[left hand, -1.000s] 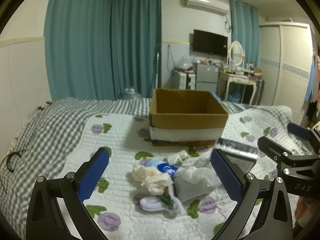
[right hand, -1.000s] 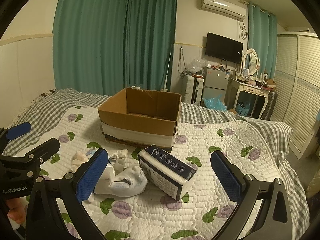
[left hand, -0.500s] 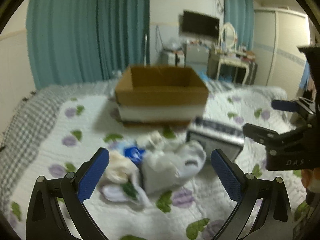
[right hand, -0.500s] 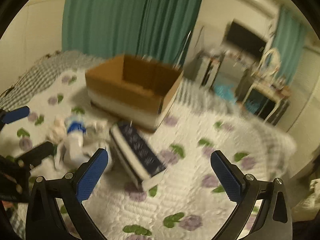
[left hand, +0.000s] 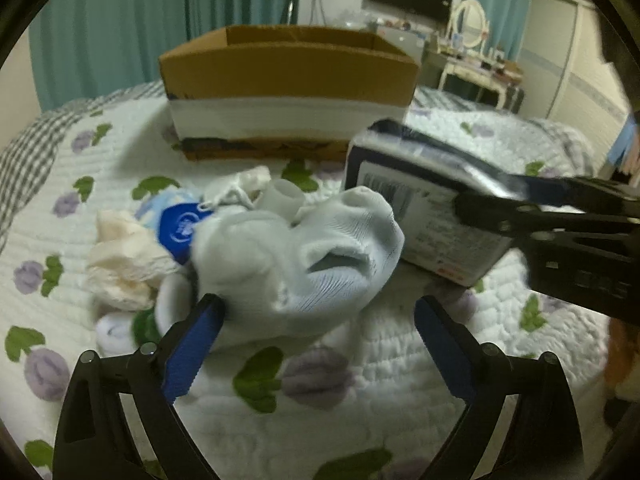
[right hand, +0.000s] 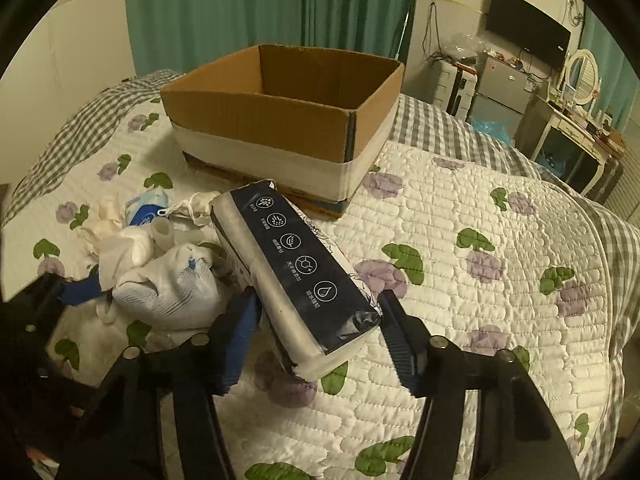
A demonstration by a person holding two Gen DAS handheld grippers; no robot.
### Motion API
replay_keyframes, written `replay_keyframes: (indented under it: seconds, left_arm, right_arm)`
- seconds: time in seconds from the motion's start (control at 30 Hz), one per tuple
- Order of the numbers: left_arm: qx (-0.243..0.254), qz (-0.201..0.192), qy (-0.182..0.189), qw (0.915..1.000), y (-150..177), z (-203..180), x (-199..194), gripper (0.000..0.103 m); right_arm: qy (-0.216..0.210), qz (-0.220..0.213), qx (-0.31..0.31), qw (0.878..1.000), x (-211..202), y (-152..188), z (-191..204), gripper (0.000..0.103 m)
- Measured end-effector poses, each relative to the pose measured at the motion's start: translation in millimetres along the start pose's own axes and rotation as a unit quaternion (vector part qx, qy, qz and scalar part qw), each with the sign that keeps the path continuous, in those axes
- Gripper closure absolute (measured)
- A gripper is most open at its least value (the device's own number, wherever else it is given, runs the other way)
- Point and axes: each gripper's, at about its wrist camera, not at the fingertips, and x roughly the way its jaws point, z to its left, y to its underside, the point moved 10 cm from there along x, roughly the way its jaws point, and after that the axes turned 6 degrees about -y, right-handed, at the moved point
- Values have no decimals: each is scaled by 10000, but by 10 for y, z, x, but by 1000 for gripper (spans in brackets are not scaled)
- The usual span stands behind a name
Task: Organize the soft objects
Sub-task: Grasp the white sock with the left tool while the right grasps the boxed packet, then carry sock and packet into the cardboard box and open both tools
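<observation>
A pile of soft things lies on the quilted bed: a white sock (left hand: 304, 256), cream cloth (left hand: 120, 264), a blue and white packet (left hand: 176, 228). A dark tissue pack (right hand: 296, 276) lies beside them, in front of an open cardboard box (right hand: 280, 120). My left gripper (left hand: 316, 340) is open, low over the bed, its jaws either side of the white sock's near end. My right gripper (right hand: 316, 344) is open, its jaws either side of the tissue pack's near end. The right gripper also shows in the left wrist view (left hand: 560, 216), over the tissue pack (left hand: 432, 224).
The box is empty as far as I can see. Teal curtains (right hand: 260, 12) hang behind the bed. A dresser with a mirror (right hand: 580, 120) and a small fridge (right hand: 504, 88) stand at the far right, off the bed.
Both grippers have moved forward and down. The left now straddles the white sock and the right straddles the tissue pack. Both remain open.
</observation>
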Motion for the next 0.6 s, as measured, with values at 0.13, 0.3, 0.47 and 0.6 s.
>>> replay_keyframes:
  seconds: [0.13,0.3,0.47,0.6]
  left_arm:
    - [172,-144,-388,9990,-108,34,133,26]
    - [191,-89,26,9998,-69,98,45,42]
    - [252,-132,480,9984,-15,154,-333,46]
    - [342,-474,713,9957,-107,179,-728,46]
  right_arm:
    - [45,-92,94,9999,-63,-8,-45,49]
    - [72,-241,157,9996,-182,-13,-46,53]
    - [152,-497,111,9986,-450,-72,21,58]
    - [218,-669,131,9974,-694,-140,74,59]
